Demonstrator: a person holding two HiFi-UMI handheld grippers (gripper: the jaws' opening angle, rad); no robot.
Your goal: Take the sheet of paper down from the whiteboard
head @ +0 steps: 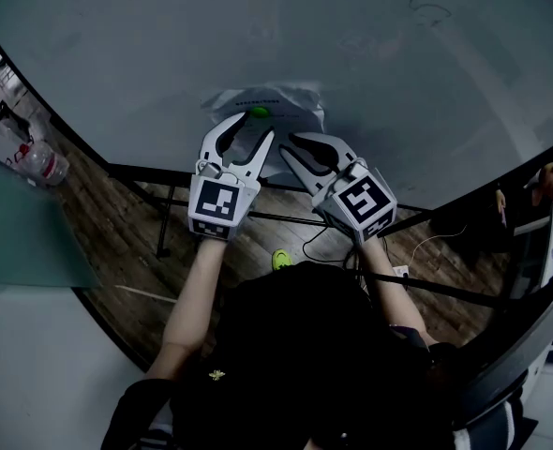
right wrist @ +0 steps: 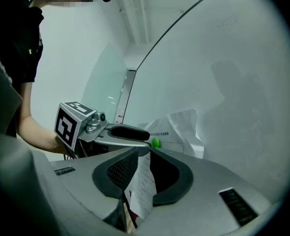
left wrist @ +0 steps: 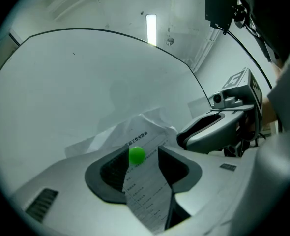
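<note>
- Whiteboard [head: 426, 82]: large pale board that fills the upper half of the head view. Its dark lower edge curves across the middle of the frame.
- Sheet of paper [head: 291, 111]: printed and creased, lying against the whiteboard at centre frame, just above the board's lower edge. Its upper corners bulge away from the board.
- Green magnet [left wrist: 136, 155]: small round knob on the upper part of the sheet. In the left gripper view it sits level with the jaw tips.
- Left gripper [head: 250, 131]: at centre frame, pointing at the board. The jaws stand wide apart, one on each side of the magnet, and a strip of the sheet runs down between them. The pads do not press on either.
- Right gripper [right wrist: 142, 161]: just right of the left one in the head view. The jaws are parted and the sheet's edge stands in the gap. Space shows beside the paper, so there is no clamp.
- Marker cubes [head: 222, 204]: one on each gripper, towards the person.
- Forearms [head: 197, 289]: bare, reaching up from the lower centre.
- Wooden floor [head: 117, 223]: below the board, at left centre.
- Plastic bottle [head: 42, 162]: at the left edge.
</note>
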